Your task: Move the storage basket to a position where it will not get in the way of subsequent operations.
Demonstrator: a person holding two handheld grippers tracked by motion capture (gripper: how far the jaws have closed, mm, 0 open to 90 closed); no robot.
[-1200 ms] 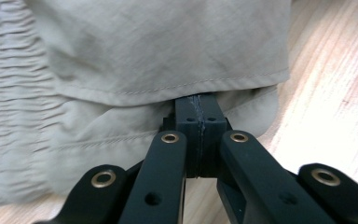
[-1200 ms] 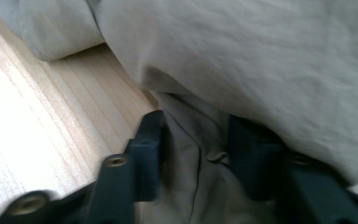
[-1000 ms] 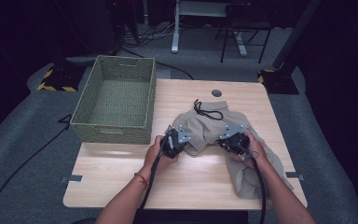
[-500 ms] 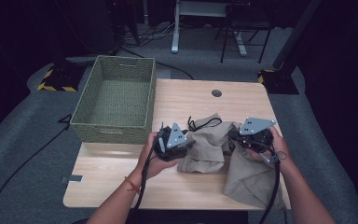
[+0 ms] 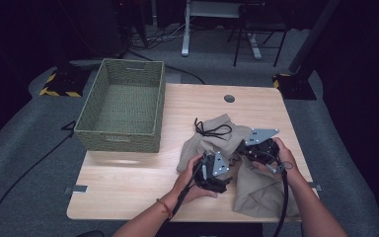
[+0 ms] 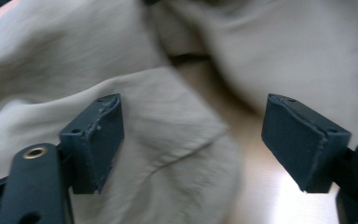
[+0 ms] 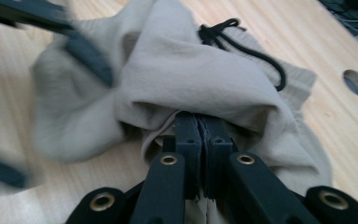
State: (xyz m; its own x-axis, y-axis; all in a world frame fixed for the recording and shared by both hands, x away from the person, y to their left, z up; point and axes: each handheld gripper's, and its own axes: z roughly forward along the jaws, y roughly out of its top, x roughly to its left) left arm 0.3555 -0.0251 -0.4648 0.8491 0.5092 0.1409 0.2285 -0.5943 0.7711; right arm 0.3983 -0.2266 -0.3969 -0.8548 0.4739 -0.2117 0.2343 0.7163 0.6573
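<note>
Beige drawstring shorts [image 5: 217, 140]: bunched on table, beside empty wicker basket [image 5: 123, 111]. Right gripper [image 7: 198, 126]: pinching a fold. Left gripper [image 6: 191, 140]: jaws just opening, nothing between. Folding unfinished; basketing likely remains.

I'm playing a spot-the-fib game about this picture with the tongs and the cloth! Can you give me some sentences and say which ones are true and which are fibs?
1. The right tongs are pinching the beige cloth. True.
2. The left tongs are squeezed shut on the cloth. False: their jaws stand apart with nothing pinched, and they have just been opening.
3. The green basket has the cloth inside it. False: the cloth lies on the wooden table, beside the basket.
4. A black cord lies on top of the cloth. True.
5. The table has a round hole near its far edge. True.
</note>
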